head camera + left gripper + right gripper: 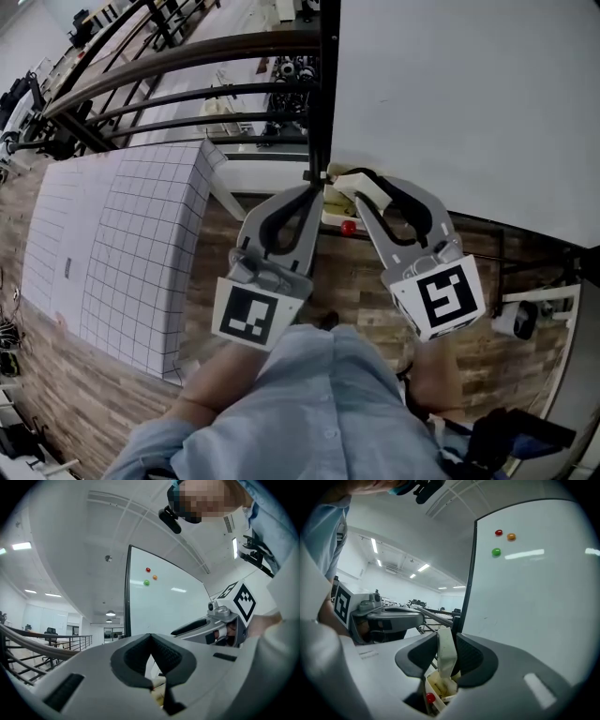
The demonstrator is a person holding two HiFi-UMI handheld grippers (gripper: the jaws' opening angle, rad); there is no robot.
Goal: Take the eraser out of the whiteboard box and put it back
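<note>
The right hand-held gripper (446, 639) is clamped on the eraser (446, 658), whose long axis stands roughly upright just above the whiteboard box (431, 685) at lower centre, seemingly clear of it, while the left hand-held gripper (150, 637) has its jaws together on nothing.

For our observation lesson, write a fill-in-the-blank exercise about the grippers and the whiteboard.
The whiteboard bears ____ magnets.
The lowest magnet is ____.
The right gripper is shut on the eraser; the left gripper holds ____.
Missing words: three, green, nothing.
</note>
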